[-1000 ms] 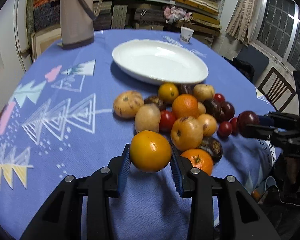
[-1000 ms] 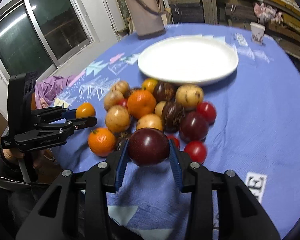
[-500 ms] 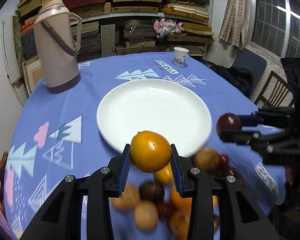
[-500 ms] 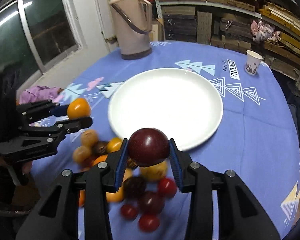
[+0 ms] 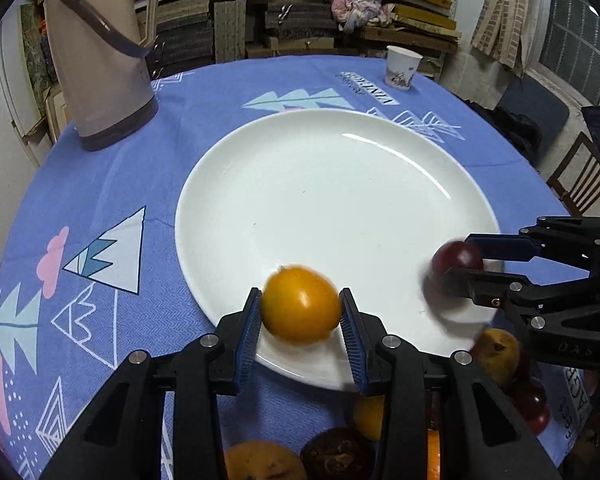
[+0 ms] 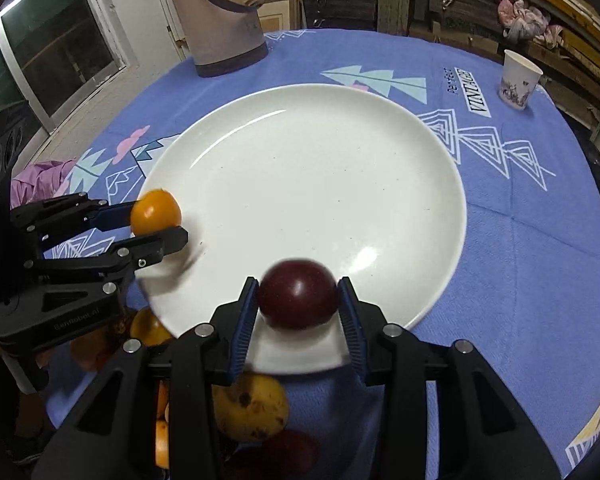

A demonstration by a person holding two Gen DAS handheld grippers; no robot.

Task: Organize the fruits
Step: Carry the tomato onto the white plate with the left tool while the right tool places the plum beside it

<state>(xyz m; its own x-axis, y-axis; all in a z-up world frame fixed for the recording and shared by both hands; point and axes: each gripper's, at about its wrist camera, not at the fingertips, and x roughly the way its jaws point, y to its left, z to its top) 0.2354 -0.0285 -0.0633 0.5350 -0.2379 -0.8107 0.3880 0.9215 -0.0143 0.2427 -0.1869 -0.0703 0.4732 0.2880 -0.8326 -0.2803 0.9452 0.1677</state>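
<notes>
A: Over the near rim of the white plate (image 5: 340,184), what sits between the left gripper (image 5: 301,320) pads?

B: An orange fruit (image 5: 301,305), pinched from both sides by the blue pads. The right wrist view shows the same fruit (image 6: 156,212) at the plate's left edge, with the left gripper (image 6: 160,224) clamped on it.

A: And the right gripper (image 6: 298,312)?

B: Closed on a dark red plum (image 6: 298,300), also above the plate's near rim (image 6: 440,168). From the left wrist view that plum (image 5: 456,258) is blurred, held at the plate's right edge by the right gripper (image 5: 456,268).

A: Whether either fruit touches the plate?

B: I cannot tell; both look slightly smeared.

A: Where is the rest of the fruit?

B: On the blue tabletop (image 5: 112,184) just in front of the plate, partly hidden behind the gripper bodies: a spotted yellow fruit (image 6: 252,408), a brown wrinkled one (image 5: 336,458), and more orange and red pieces near them.

A: Anything further back?

B: A beige thermos jug (image 5: 100,56) stands beyond the plate to the left, and a paper cup (image 5: 402,68) to the right, well apart from the plate. The plate's middle holds nothing.
</notes>
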